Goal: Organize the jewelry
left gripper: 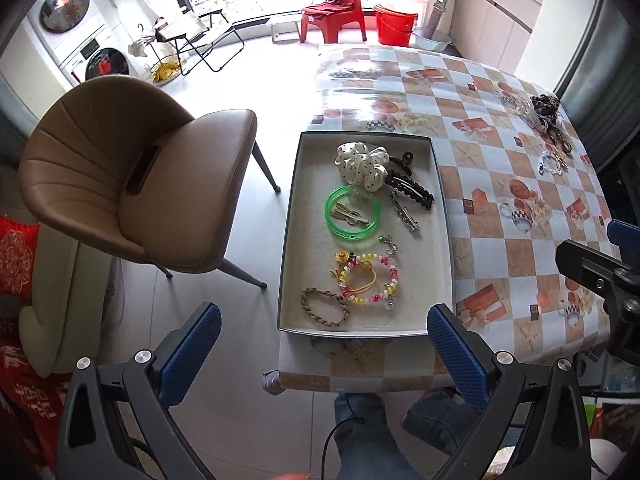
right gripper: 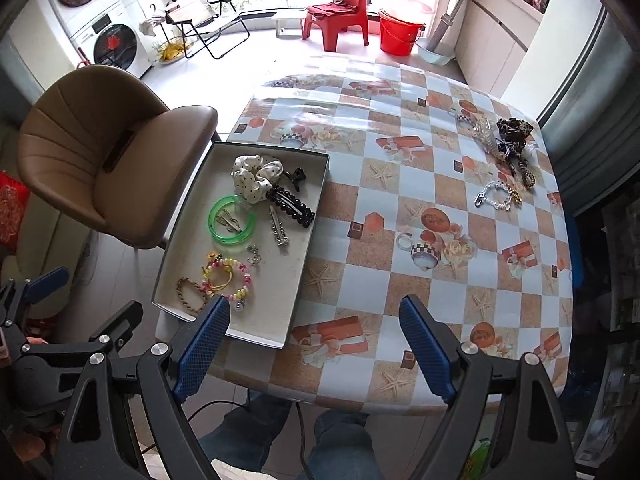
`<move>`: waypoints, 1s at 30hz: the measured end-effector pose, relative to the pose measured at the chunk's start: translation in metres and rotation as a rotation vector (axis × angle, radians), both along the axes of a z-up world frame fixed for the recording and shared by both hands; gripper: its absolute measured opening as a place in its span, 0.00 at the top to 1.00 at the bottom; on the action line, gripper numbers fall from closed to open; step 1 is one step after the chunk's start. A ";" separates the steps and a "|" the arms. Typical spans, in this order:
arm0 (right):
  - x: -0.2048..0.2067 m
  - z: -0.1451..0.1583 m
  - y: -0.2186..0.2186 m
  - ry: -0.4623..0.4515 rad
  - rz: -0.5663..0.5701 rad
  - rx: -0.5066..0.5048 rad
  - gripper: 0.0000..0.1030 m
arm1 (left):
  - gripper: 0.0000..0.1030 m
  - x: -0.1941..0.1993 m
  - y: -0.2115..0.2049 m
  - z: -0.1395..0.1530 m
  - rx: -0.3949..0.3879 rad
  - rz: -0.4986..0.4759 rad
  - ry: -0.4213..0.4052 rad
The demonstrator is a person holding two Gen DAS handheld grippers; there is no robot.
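Note:
A shallow grey tray (left gripper: 443, 216) (right gripper: 314, 208) lies at the table's left front corner. It holds a polka-dot scrunchie (left gripper: 360, 164) (right gripper: 254, 178), a green bangle (left gripper: 352, 216) (right gripper: 232, 220), black hair clips (left gripper: 412, 190), a beaded bracelet (left gripper: 370, 280) (right gripper: 228, 278) and a braided bracelet (left gripper: 324, 306). More jewelry sits loose at the table's far right: a leopard scrunchie (right gripper: 514, 130) and a silver chain bracelet (right gripper: 494, 196). My left gripper (left gripper: 324, 332) hangs open above the tray's near end, empty. My right gripper (right gripper: 314, 328) is open too, over the tablecloth beside the tray.
A checked tablecloth (right gripper: 400, 200) covers the table. A tan chair (left gripper: 132, 184) stands to the left of the table. A person's legs in jeans (right gripper: 340, 440) show below the front edge. A red chair (right gripper: 340, 12) and a red bucket (right gripper: 398, 32) stand far back.

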State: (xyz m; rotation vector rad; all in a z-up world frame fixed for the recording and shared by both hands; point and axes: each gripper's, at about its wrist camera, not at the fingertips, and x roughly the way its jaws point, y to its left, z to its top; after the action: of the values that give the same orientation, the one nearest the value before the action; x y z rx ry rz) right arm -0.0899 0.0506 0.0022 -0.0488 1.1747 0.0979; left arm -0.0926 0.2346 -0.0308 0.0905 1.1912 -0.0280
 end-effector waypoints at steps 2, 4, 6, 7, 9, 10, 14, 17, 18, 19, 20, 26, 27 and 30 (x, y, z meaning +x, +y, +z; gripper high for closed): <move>-0.001 0.000 0.002 0.002 -0.007 -0.001 0.14 | 0.00 -0.001 -0.001 0.001 -0.002 -0.006 -0.001; -0.002 0.000 0.003 0.004 -0.011 -0.003 0.14 | 0.00 -0.001 -0.001 0.000 -0.004 -0.013 0.001; -0.004 0.000 0.005 0.004 -0.013 -0.009 0.14 | 0.00 -0.001 -0.001 0.000 -0.007 -0.016 0.003; -0.004 0.000 0.005 0.005 -0.013 -0.009 0.14 | 0.00 -0.001 -0.001 0.000 -0.008 -0.018 0.003; -0.004 0.000 0.005 0.006 -0.014 -0.008 0.14 | 0.00 -0.002 -0.002 -0.001 -0.009 -0.018 0.004; -0.004 0.000 0.006 0.006 -0.015 -0.008 0.14 | 0.00 -0.002 -0.001 0.000 -0.011 -0.018 0.004; -0.005 0.000 0.006 0.004 -0.015 -0.008 0.14 | 0.00 -0.002 -0.001 -0.001 -0.011 -0.015 0.004; -0.004 -0.001 0.006 0.006 -0.014 -0.008 0.14 | 0.00 -0.002 -0.001 -0.001 -0.010 -0.019 0.004; -0.004 -0.001 0.006 0.007 -0.014 -0.008 0.14 | 0.00 -0.002 -0.001 -0.001 -0.011 -0.019 0.004; -0.005 -0.001 0.007 0.008 -0.015 -0.008 0.14 | 0.00 -0.001 -0.001 -0.001 -0.011 -0.020 0.005; -0.005 -0.001 0.007 0.008 -0.015 -0.009 0.14 | 0.00 -0.002 -0.001 -0.001 -0.011 -0.019 0.006; -0.006 -0.002 0.008 0.009 -0.014 -0.009 0.14 | 0.00 -0.002 -0.001 -0.003 -0.012 -0.027 0.013; -0.007 -0.002 0.008 0.009 -0.013 -0.010 0.14 | 0.00 -0.002 -0.001 -0.003 -0.012 -0.024 0.013; -0.007 -0.002 0.009 0.009 -0.013 -0.010 0.14 | 0.00 -0.003 -0.001 -0.003 -0.012 -0.025 0.013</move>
State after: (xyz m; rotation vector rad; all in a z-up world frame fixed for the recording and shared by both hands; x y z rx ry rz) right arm -0.0965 0.0594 0.0002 -0.0494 1.1841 0.0805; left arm -0.0952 0.2333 -0.0339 0.0948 1.2027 -0.0579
